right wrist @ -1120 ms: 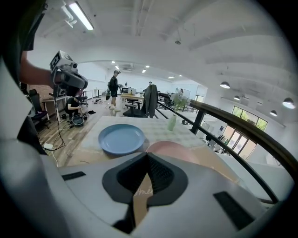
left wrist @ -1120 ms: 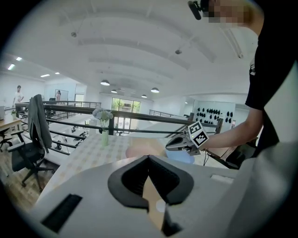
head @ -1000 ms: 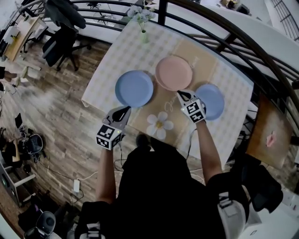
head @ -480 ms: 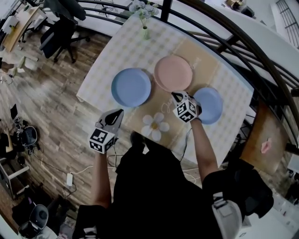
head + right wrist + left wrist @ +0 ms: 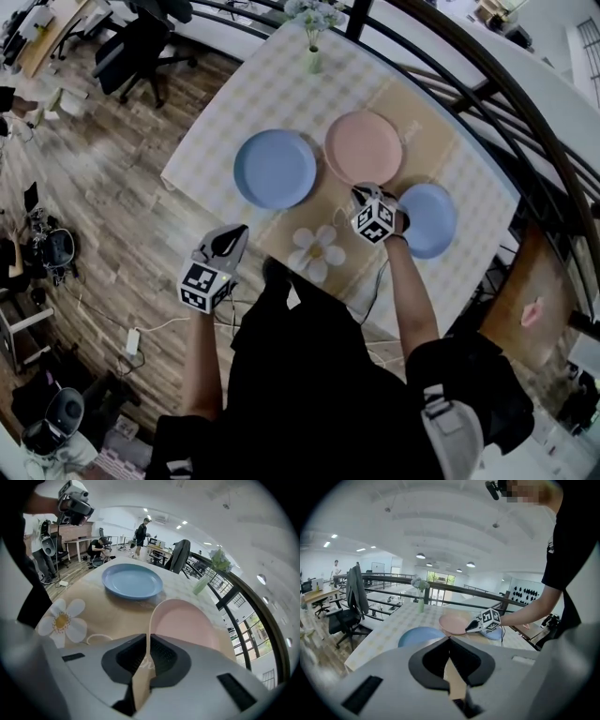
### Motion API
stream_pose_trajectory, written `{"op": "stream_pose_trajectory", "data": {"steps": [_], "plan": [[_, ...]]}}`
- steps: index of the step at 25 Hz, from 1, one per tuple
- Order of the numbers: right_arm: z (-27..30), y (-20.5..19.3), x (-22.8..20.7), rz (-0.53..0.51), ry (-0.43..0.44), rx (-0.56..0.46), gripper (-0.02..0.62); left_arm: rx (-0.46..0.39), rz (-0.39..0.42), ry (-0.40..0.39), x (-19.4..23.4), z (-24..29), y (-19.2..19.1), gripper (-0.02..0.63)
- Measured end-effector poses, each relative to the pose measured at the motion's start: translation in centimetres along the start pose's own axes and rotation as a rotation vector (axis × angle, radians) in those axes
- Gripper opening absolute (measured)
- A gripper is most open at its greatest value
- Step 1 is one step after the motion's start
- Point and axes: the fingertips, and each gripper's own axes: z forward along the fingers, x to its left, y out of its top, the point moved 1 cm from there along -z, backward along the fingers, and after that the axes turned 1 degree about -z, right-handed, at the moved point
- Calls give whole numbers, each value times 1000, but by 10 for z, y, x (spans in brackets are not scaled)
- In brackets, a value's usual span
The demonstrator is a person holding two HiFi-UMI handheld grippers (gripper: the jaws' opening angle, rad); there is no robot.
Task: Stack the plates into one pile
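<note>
Head view: on checked worktop (image 5: pixel 253 94), round pink plate (image 5: pixel 364 145) upper centre, large blue plate (image 5: pixel 275 168) left of it, smaller blue plate (image 5: pixel 429 219) right.

Left gripper view: left claw (image 5: pixel 450 638) pressed together, empty.

Right gripper view: right claw (image 5: pixel 147 637) clamped on that pink rim.

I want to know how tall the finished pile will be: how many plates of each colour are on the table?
blue plates: 2
pink plate: 1
Total: 3
</note>
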Motion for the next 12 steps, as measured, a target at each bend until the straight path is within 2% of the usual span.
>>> {"op": "stream_pose_trajectory", "data": {"steps": [7,12], "plan": [[24,2,1,-14,28,30,28,2,-18,39,3,-12,-11,2],[42,-12,-2,14,41,73,31,4,-25,49,-2,-11,-15,2]]}}
